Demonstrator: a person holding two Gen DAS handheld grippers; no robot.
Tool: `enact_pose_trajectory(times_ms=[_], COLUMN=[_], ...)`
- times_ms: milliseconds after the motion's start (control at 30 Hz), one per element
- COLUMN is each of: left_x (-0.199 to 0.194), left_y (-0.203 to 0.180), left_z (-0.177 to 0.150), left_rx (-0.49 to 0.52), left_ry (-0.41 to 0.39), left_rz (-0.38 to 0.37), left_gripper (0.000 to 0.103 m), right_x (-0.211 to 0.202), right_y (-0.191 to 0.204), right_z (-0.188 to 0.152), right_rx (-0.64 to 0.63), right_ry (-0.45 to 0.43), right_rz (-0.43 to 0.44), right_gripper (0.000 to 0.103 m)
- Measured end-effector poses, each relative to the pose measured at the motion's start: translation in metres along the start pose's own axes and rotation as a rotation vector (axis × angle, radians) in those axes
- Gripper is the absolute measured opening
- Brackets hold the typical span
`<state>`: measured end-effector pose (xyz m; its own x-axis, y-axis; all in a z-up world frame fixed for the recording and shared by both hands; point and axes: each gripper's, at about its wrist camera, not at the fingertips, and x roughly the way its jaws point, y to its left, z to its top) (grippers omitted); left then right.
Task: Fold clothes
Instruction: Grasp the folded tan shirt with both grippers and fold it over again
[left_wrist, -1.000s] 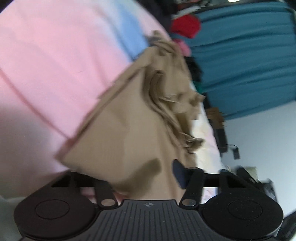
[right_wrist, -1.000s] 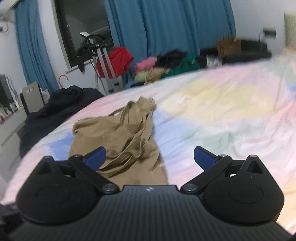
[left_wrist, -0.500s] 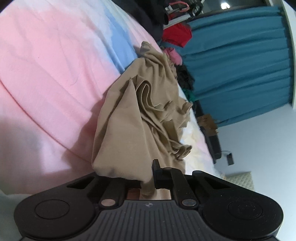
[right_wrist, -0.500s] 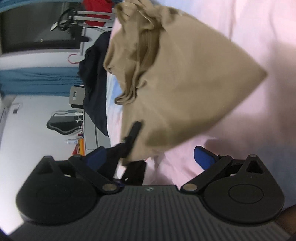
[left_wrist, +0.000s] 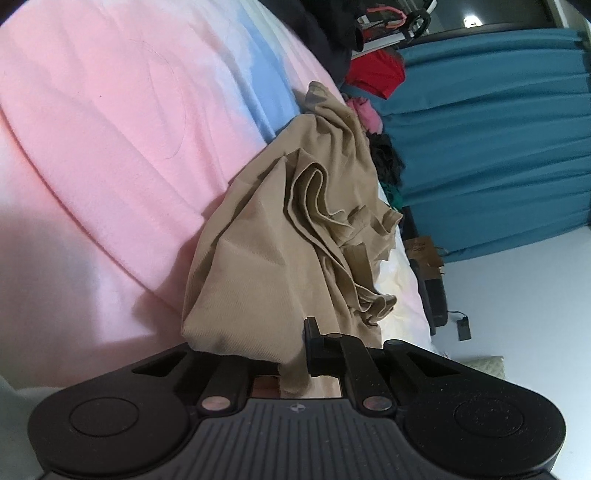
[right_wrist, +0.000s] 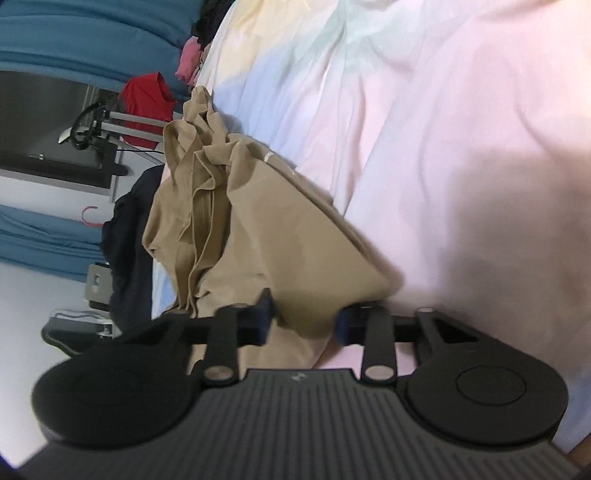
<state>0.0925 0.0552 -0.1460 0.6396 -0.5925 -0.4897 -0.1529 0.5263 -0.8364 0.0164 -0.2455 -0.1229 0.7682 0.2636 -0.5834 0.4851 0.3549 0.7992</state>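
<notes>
A tan garment (left_wrist: 295, 229) lies crumpled on the pastel bed sheet (left_wrist: 110, 129). My left gripper (left_wrist: 295, 354) is shut on its near edge, and the cloth covers one finger. In the right wrist view the same tan garment (right_wrist: 277, 240) stretches from a bunched far end to a near corner. That corner sits between the blue pads of my right gripper (right_wrist: 303, 323). Its jaws are closing, and the cloth fills the gap between the pads. Both views are rolled sideways.
The bed sheet (right_wrist: 461, 147) runs pink, blue and yellow around the garment. Teal curtains (left_wrist: 498, 129) hang beyond the bed. A red cloth (left_wrist: 376, 74) hangs on a rack, and a dark pile of clothes (right_wrist: 125, 236) lies at the bed's edge.
The left gripper closed on the garment's edge and has held still since. The right gripper rolled, dropped to the near corner, and its jaws came in from wide open onto the cloth.
</notes>
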Motion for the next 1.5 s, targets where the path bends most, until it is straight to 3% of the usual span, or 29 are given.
enact_pose_trajectory(times_ms=[100,300,600,800,933,1000,1167,1500], left_x=[-0.008,-0.033,-0.106,-0.174,-0.214,-0.221,-0.2,-0.077], left_y=[-0.01,-0.041,-0.065,-0.062,-0.04,-0.037,-0.05,-0.09], left_z=[-0.002,0.001,-0.027,-0.087,-0.134,-0.142,-0.112,0.003], left_rx=[0.08,0.243,0.236,0.213,0.107,0.084,0.114,0.183], left_ry=[-0.034,-0.109,-0.165,-0.165,-0.195,-0.197,-0.202,-0.204], left_rz=[0.009,-0.025,-0.104,-0.118,-0.107,-0.107,-0.102,0.075], left_gripper=[0.008,0.005,0.004,0.004,0.004,0.004,0.004,0.005], right_x=[-0.01,-0.03,-0.096,-0.167,-0.203,-0.21,-0.183,-0.053], right_y=[0.015,0.034,0.059,0.045,0.031,0.027,0.04,0.112], right_z=[-0.002,0.004,-0.014,-0.054,-0.077,-0.081,-0.054,0.021], right_rx=[-0.092,-0.166,-0.254,-0.364,-0.394,-0.397,-0.349,-0.276], right_ry=[-0.046,-0.08,-0.129,-0.144,-0.107,-0.098,-0.087,-0.069], right_rz=[0.028,0.11,0.239,0.258,0.267,0.269,0.292,0.164], right_gripper=[0.013,0.011,0.011,0.011,0.011,0.011,0.011,0.012])
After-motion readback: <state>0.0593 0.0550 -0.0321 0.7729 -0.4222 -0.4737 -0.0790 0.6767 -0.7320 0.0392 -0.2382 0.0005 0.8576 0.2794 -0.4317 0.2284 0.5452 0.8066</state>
